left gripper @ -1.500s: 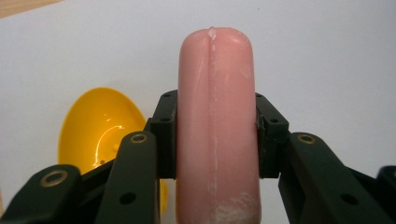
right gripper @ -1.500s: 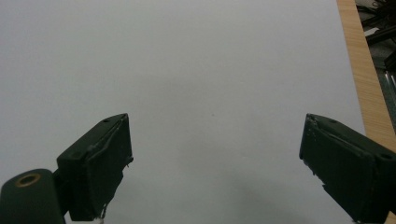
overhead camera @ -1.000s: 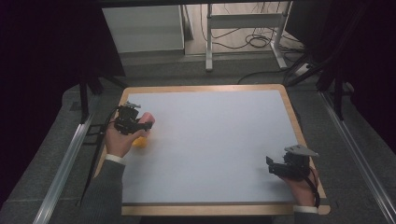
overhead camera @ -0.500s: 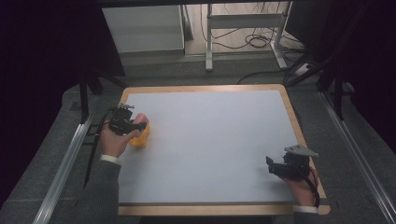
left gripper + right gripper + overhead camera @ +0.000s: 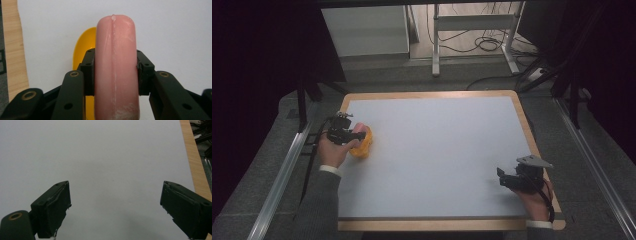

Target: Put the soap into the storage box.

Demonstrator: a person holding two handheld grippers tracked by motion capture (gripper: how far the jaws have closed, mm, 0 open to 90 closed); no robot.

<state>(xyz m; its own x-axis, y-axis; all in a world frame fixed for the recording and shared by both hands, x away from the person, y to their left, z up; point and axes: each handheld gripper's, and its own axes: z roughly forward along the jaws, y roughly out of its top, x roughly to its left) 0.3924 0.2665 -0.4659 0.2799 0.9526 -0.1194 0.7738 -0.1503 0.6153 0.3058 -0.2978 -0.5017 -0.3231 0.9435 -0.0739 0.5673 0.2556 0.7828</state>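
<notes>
A: While the left gripper (image 5: 115, 72) has its jaws clamped on that pink sausage (image 5: 116, 67), what worries you?

B: The grip sits partway along a smooth, rounded body. I'd judge it could squirt out forward or swing if the squeeze loosens or the hand tips.

A: Where is it relative to the yellow piece (image 5: 363, 142)?

B: Directly over it. In the left gripper view the yellow thing peeks out behind and to the left of the sausage; from the high view both sit by the table's (image 5: 437, 150) left edge. Whether they touch, I cannot tell.

A: So a drop lands on the yellow piece?

B: Likely, or it rolls off toward the wooden border (image 5: 343, 107), which is near on that side. A careless lowering could also push the yellow piece along the smooth surface.

A: And the right gripper (image 5: 115, 207)?

B: Its jaws stand wide apart with nothing between them, over bare table well away from the yellow piece, near the right front corner. It's too far off to catch or steady anything.
</notes>
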